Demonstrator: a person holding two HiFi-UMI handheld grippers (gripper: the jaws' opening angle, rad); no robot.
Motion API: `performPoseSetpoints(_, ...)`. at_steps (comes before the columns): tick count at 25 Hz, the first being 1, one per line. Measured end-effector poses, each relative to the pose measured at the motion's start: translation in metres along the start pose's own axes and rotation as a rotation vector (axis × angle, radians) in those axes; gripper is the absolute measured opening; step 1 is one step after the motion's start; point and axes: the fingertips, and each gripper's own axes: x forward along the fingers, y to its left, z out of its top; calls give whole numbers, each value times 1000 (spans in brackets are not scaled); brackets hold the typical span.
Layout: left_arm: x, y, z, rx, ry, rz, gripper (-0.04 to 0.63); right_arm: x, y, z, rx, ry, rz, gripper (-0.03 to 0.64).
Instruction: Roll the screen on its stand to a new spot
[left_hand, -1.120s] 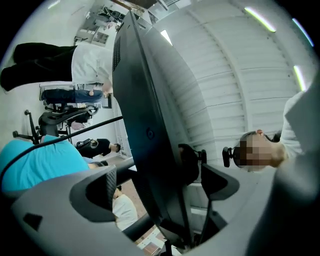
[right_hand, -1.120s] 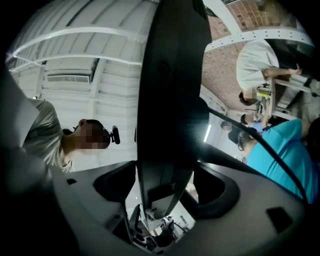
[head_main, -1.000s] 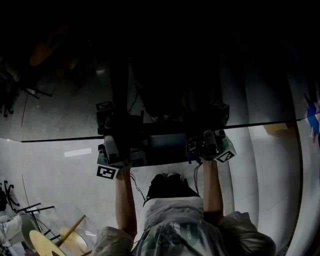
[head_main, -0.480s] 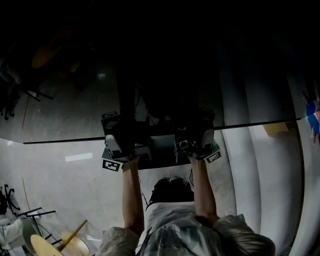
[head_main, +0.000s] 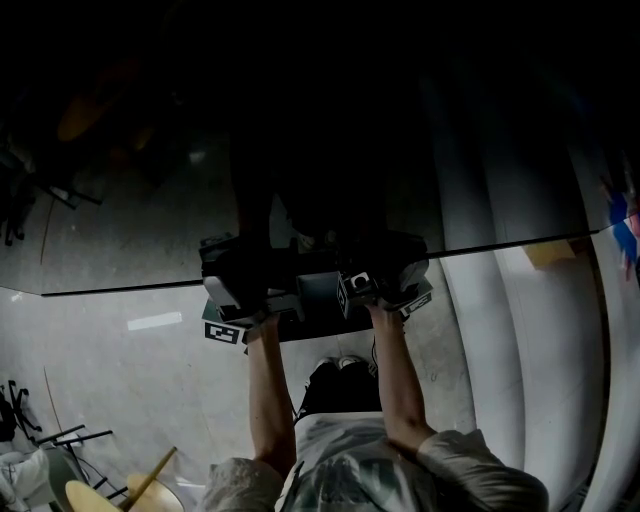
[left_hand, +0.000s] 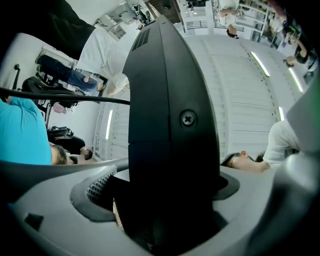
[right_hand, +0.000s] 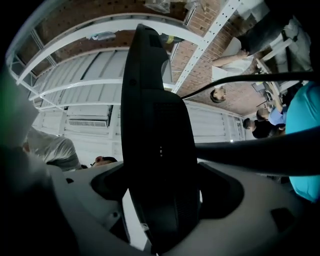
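The screen (head_main: 330, 150) is a large dark glossy panel across the upper head view, its edge running along the middle. Both grippers sit side by side on that edge. In the left gripper view the black edge of the screen (left_hand: 172, 150) fills the space between the jaws, and my left gripper (left_hand: 165, 200) is shut on it. In the right gripper view the same black edge (right_hand: 157, 165) stands between the jaws. The jaws of my right gripper (right_hand: 160, 200) are opening, with slim gaps showing beside the pads. In the head view my left gripper (head_main: 240, 292) and right gripper (head_main: 385, 282) are close together.
Cymbals and stands (head_main: 100, 490) lie at the lower left of the head view. A black cable (left_hand: 65, 97) crosses the left gripper view, and another cable (right_hand: 250, 82) crosses the right one. Several people stand or sit in the background (right_hand: 272, 117).
Both grippers have slid inward along the screen's edge and now sit closer together. The right gripper moved left the most.
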Motion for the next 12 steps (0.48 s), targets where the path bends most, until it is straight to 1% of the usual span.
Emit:
performPoseSetpoints(2, 0, -1, 0, -4, -8, 6, 529, 6, 4, 1, -19, 18, 37, 380)
performPoseSetpoints(3, 0, -2, 1, -5, -11, 7, 529, 2, 2, 0, -19, 26, 7, 382)
performPoseSetpoints(4, -1, -2, 1, -4, -12, 8, 529, -10, -5, -1, -7, 25, -95, 382)
performPoseSetpoints(5, -1, -1, 2, -3, -11, 8, 529, -33, -18, -4, 20, 13, -282, 380)
performPoseSetpoints(6, 0, -1, 2, -3, -9, 9, 529, -64, -36, -8, 60, -9, -535, 380)
performPoseSetpoints(8, -1, 0, 1, -6, -10, 15, 528, -135, -78, -17, 156, -67, -1112, 380)
performPoseSetpoints(9, -1, 0, 1, -8, -11, 20, 528, -166, -96, -21, 201, -94, -1368, 380)
performPoseSetpoints(10, -2, 0, 1, -9, -13, 24, 528, -189, -109, -24, 235, -113, -1558, 380)
performPoseSetpoints(11, -2, 0, 1, -9, -14, 27, 528, -202, -116, -26, 253, -124, -1666, 380)
performPoseSetpoints(12, -2, 0, 1, -7, -15, 30, 528, -205, -118, -27, 259, -126, -1704, 380)
